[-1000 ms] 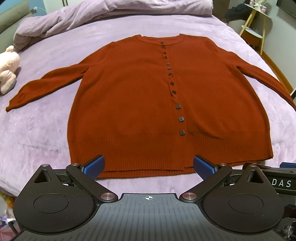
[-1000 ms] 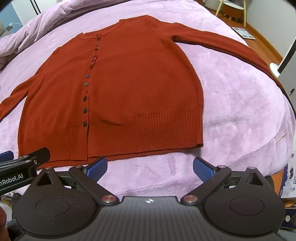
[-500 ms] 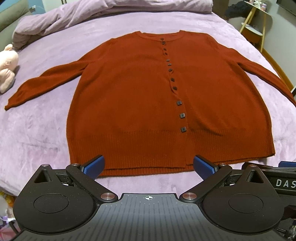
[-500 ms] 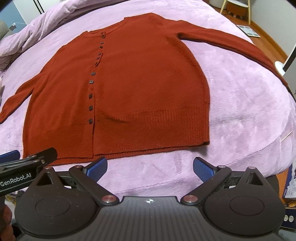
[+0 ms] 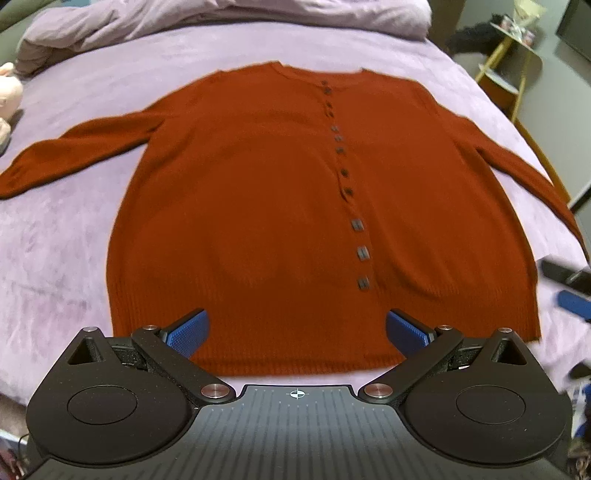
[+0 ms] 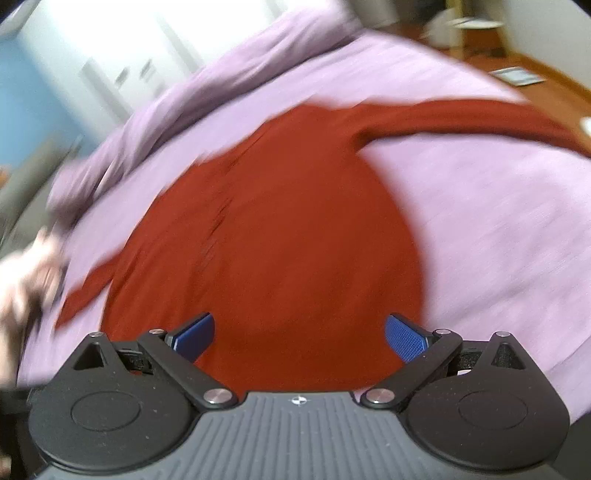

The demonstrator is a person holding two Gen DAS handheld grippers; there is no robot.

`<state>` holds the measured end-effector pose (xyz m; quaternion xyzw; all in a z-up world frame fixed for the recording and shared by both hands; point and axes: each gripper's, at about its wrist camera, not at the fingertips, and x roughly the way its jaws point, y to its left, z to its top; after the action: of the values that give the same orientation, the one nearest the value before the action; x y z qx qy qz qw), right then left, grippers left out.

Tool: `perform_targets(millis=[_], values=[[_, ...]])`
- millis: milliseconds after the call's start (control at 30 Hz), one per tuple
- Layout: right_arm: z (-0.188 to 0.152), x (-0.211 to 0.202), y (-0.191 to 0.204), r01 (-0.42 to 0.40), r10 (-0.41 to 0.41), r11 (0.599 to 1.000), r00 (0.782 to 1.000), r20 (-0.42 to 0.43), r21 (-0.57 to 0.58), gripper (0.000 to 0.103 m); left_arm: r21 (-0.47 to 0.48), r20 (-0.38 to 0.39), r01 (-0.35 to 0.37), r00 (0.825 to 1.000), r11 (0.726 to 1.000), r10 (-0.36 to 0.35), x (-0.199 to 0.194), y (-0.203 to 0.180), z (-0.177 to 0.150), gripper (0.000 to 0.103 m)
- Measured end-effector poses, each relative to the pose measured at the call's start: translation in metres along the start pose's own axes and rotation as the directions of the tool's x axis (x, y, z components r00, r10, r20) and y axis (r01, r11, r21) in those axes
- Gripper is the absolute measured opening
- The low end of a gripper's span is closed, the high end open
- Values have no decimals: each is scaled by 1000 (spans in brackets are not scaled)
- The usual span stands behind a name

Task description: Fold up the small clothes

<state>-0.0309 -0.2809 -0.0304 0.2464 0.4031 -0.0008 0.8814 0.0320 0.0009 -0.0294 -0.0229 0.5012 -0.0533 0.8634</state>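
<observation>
The bed (image 5: 66, 236), covered in a purple blanket, carried everything. The rust-red cardigan (image 5: 258, 206) lay flat and face up across the middle of it, buttoned, its hem along the near edge and its collar toward the far edge, where a rumpled duvet (image 5: 221, 14) was heaped. Both sleeves were spread out toward the side edges, which I judged to be the laid-out state from which folding begins; no fold showed yet.

The left gripper (image 5: 297, 330) hung just above the hem, fingers wide apart and holding nothing, probably placed to take the bottom edge. The right gripper (image 6: 299, 334) was likewise spread and empty, over the lower part of the cardigan on its right half.

The left view was fairly sharp and showed the button row (image 5: 347, 177), a pale plush toy (image 5: 9, 94) at the bed's left edge, and the right gripper's blue pad beyond the hem's right corner. The right view was heavily smeared; it alone showed the right sleeve (image 6: 461, 118) running toward the right edge and a blurred hand (image 6: 26, 280).
</observation>
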Motion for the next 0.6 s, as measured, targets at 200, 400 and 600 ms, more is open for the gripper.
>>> perform_targets(millis=[200, 400, 600], values=[[63, -9, -130, 70, -180, 912, 954, 241, 404, 83, -14, 23, -51, 998, 999, 51, 40, 5, 25, 103], [85, 13, -242, 88, -330, 714, 917, 223, 695, 48, -118, 4, -10, 1000, 993, 10, 80, 7, 32, 103], [94, 33, -299, -100, -292, 546, 908, 300, 832, 47, -82, -12, -51, 999, 995, 50, 96, 1, 27, 103]])
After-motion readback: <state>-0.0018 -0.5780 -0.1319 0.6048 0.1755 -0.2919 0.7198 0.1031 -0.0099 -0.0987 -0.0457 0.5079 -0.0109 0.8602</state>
